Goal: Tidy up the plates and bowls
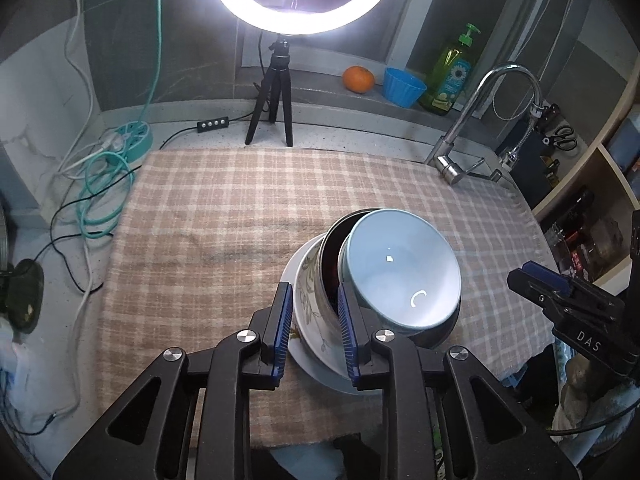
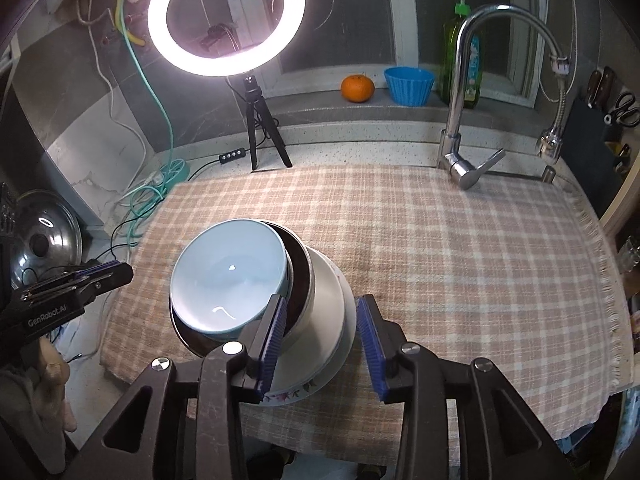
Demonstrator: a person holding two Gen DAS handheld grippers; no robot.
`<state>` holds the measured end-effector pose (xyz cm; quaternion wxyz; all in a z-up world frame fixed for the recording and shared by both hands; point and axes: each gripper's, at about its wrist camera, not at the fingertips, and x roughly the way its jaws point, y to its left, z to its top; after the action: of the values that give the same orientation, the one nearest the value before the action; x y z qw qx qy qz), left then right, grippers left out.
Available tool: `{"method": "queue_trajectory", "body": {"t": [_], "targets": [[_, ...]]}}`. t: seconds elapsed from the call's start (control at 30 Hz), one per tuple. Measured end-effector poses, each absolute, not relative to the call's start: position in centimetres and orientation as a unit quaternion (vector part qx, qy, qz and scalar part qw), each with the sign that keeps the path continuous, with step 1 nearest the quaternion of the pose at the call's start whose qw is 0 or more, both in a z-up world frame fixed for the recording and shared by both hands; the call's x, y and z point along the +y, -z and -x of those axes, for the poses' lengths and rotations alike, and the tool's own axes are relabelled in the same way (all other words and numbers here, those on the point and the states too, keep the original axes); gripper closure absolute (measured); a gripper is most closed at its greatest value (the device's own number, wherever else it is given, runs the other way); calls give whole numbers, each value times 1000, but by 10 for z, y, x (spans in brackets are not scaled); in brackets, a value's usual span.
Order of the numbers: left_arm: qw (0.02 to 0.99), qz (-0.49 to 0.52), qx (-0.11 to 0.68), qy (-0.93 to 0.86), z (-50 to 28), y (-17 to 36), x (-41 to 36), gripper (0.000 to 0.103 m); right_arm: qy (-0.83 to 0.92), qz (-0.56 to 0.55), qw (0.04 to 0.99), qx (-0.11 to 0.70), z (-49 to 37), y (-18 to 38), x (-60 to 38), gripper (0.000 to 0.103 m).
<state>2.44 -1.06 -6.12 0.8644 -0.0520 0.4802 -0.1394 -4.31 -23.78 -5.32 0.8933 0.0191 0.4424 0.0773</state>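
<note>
Checked cloth [image 1: 224,216] over the counter [image 1: 344,130], floral plate [image 2: 316,384] on it

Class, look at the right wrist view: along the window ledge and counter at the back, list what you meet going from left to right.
Ring light tripod → orange → blue cup → green soap bottle → faucet → scissors.

"DAS" on right tongs [image 1: 538,280], "GenRobot.AI" on left tongs [image 2: 102,274]

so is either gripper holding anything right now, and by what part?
Nothing held. Left gripper and right gripper are both open, pads clear of the stacked bowls.
</note>
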Motion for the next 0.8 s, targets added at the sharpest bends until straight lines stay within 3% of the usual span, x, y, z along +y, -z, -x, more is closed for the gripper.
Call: {"method": "queue_trajectory", "body": {"t": [0.17,0.3,0.37,0.43,0.5,0.57,0.8], "targets": [[878,47,458,134,-11,51,-9,51,-71,-21,906,417,60,46,-239,60],[889,28,440,125,4,42,-12,47,-64,-11,916,395,74,41,-238,56],[895,23,429,123,10,37,-13,35,-64,-2,922,382,83,38,-236,50],[902,24,416,115,18,31,-13,35,-64,10,928,367,93,34,-235,45],[907,18,406,110,24,26,-14,29,-62,16,933,355,101,31,-233,31],[910,21,400,110,29,23,-16,24,-60,14,938,342,109,29,-234,26],[915,15,387,110,37,16,-23,24,-56,22,944,325,117,23,-235,23]]}}
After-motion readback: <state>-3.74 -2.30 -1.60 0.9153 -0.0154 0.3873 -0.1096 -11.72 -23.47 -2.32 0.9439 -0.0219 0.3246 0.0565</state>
